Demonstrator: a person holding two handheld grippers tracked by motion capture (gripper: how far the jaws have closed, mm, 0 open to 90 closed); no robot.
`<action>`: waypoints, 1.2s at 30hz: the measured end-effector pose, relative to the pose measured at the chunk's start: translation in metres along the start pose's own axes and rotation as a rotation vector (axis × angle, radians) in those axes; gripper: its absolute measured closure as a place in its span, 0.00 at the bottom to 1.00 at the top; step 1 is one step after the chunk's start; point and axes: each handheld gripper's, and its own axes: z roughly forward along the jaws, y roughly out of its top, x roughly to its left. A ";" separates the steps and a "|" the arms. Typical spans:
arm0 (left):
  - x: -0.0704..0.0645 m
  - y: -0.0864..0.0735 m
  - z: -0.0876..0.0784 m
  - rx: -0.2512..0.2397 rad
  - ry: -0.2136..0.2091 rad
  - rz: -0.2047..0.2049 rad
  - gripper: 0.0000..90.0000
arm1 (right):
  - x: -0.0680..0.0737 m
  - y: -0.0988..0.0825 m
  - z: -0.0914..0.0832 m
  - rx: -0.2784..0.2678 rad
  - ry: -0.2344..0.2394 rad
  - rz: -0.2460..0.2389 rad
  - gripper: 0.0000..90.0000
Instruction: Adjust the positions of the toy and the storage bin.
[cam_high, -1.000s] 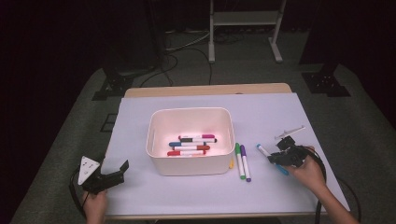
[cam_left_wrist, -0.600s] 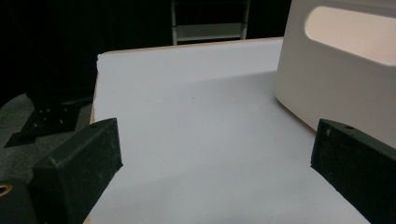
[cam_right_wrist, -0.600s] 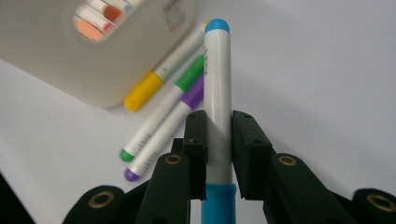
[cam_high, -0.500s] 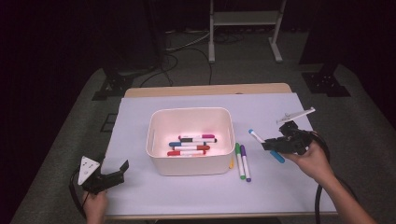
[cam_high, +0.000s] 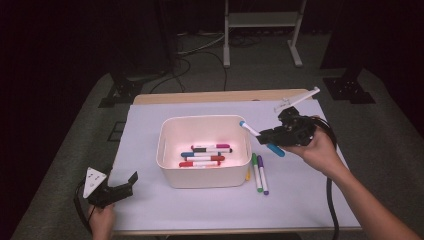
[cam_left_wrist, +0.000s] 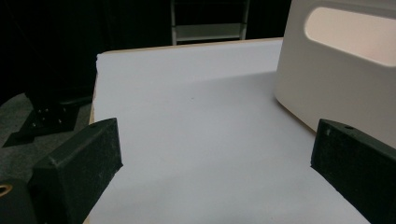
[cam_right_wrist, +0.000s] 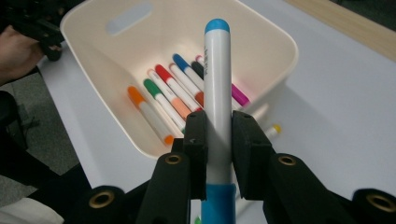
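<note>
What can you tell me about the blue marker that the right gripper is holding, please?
The blue marker is a white, plastic-looking barrel with a light blue cap at one end and a blue section at the other. The right gripper is shut on its middle. It is held in the air, touching nothing else, its capped end pointing over the rim of the white bin.

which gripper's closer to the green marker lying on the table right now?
Right. The right gripper holds a blue marker just above the green marker; the left gripper sits across the bin.
</note>
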 end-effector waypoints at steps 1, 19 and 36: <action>0.000 0.000 0.000 0.000 0.000 0.000 0.01 | 0.000 0.000 0.000 0.000 0.000 0.000 0.85; 0.000 0.000 0.000 -0.004 -0.002 -0.005 0.01 | 0.048 0.069 0.061 0.065 0.193 -0.142 0.85; 0.001 0.000 0.000 -0.008 -0.005 -0.006 0.01 | 0.063 0.079 0.132 0.189 0.268 -0.180 0.85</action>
